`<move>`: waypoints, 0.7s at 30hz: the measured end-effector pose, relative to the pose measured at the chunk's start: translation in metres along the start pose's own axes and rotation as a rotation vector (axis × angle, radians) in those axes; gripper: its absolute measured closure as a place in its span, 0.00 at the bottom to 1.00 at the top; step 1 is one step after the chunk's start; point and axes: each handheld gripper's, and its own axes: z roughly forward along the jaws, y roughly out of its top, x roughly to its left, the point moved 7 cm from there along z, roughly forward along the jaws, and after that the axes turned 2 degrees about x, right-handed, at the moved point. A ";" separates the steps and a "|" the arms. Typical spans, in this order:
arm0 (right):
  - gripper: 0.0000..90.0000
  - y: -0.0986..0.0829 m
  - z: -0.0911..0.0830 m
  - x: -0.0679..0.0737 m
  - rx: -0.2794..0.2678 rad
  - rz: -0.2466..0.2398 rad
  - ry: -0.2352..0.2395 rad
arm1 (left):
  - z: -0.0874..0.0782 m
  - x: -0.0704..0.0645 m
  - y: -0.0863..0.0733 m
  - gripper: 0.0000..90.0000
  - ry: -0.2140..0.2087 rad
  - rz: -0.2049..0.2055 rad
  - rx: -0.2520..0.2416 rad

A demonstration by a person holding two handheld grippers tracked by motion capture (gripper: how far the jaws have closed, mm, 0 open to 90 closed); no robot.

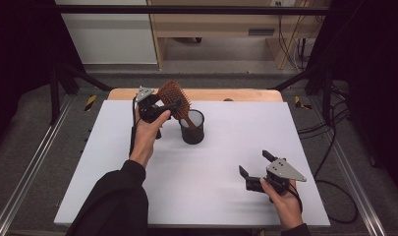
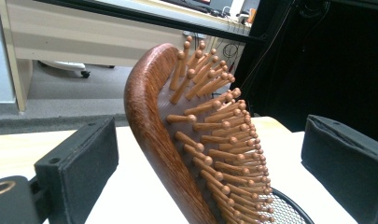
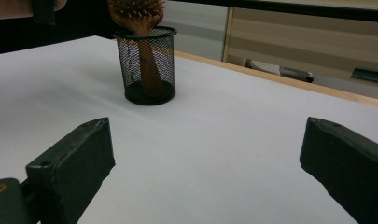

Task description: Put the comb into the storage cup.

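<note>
High view: brush (image 1: 175,98) stands handle-down in the mesh cup (image 1: 192,127), head leaning away from the person. Left hand-held gripper (image 1: 173,105) sits at the brush head, just above the cup. Right hand-held gripper (image 1: 256,166) rests on the white worktop (image 1: 216,162), well apart from the cup, on the person's side.

Left gripper view: jaws spread, brush (image 2: 196,140) between them, neither pad touching; cup rim (image 2: 289,210) below.

Right gripper view: jaws apart, nothing between; cup (image 3: 147,65) beyond them with the brush handle (image 3: 148,65) inside.
</note>
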 end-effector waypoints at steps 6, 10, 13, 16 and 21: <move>0.04 0.000 0.000 0.000 -0.001 -0.001 0.000 | 0.002 0.005 0.002 0.14 -0.003 -0.062 -0.013; 0.04 0.000 -0.001 -0.001 -0.001 0.002 -0.001 | 0.000 0.009 0.003 0.37 -0.004 -0.064 -0.021; 0.04 0.000 0.000 -0.001 -0.002 0.001 0.002 | 0.001 0.002 0.004 0.42 -0.024 -0.039 -0.018; 0.04 0.001 0.000 0.000 -0.002 0.001 0.003 | 0.001 -0.003 0.005 0.46 -0.032 -0.041 -0.026; 0.04 0.001 -0.001 0.000 -0.003 -0.001 0.002 | 0.001 -0.001 0.007 0.53 -0.055 -0.107 -0.029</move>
